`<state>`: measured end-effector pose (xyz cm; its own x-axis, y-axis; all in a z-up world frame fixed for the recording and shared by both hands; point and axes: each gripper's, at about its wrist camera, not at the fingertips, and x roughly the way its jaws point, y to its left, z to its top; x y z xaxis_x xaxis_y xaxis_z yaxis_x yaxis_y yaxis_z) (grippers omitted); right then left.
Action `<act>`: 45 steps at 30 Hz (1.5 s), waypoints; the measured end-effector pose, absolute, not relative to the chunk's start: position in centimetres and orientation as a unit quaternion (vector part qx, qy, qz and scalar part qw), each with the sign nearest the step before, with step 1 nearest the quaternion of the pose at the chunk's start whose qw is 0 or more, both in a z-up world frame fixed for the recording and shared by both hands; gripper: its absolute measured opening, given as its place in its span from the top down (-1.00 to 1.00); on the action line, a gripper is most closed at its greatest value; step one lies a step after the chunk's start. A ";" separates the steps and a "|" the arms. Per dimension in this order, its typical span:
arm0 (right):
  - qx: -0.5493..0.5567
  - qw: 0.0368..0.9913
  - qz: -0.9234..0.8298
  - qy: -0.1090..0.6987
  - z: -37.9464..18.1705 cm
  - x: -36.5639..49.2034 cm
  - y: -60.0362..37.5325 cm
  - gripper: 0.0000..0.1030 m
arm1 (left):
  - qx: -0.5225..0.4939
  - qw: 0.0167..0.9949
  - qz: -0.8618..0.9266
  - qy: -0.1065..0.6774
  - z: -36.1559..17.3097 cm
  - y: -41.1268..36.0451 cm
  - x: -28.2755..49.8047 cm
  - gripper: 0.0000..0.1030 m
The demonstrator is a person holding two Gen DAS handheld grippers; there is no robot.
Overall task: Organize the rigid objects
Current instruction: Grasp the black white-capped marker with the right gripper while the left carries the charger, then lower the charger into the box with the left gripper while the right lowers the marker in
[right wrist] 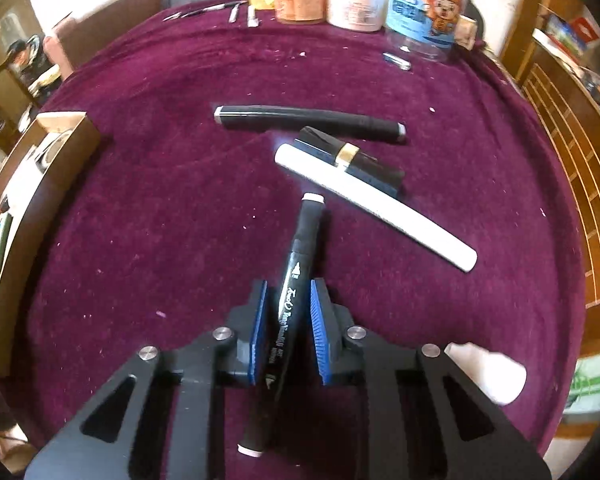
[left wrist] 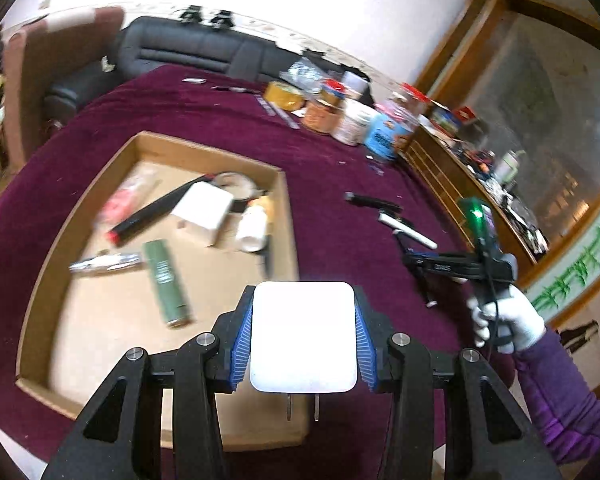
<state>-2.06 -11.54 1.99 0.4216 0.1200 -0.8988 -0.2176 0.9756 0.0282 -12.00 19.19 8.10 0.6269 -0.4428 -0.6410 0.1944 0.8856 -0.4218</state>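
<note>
With several items already in the cardboard box [left wrist: 284, 208], the left gripper [left wrist: 304, 336] pinches a white charger above it, the right gripper's [right wrist: 290, 320] jaws pinch a black marker [right wrist: 296, 280] on the tabletop [right wrist: 160, 184], and three pens [right wrist: 312, 120] remain.

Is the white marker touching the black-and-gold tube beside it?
Touching. In the right wrist view the white marker lies pressed along the edge of the black-and-gold tube, with no cloth visible between them.

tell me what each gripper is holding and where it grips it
Left gripper clamps the white plug adapter by its two side faces. Right gripper closes on the black marker mid-barrel.
</note>
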 end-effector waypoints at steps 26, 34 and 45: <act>0.155 0.820 0.301 0.461 9.1 -8.7 0.0 0.75 | -0.128 0.847 -0.077 0.511 1.3 25.7 -6.1 0.24; 0.134 0.779 0.332 0.515 5.9 -7.6 8.4 0.75 | -0.116 0.854 -0.042 0.506 1.2 26.1 -3.0 0.23; 0.043 0.782 0.289 0.551 1.8 -6.7 14.2 0.73 | -0.160 0.875 -0.058 0.453 3.6 27.9 -7.5 -0.12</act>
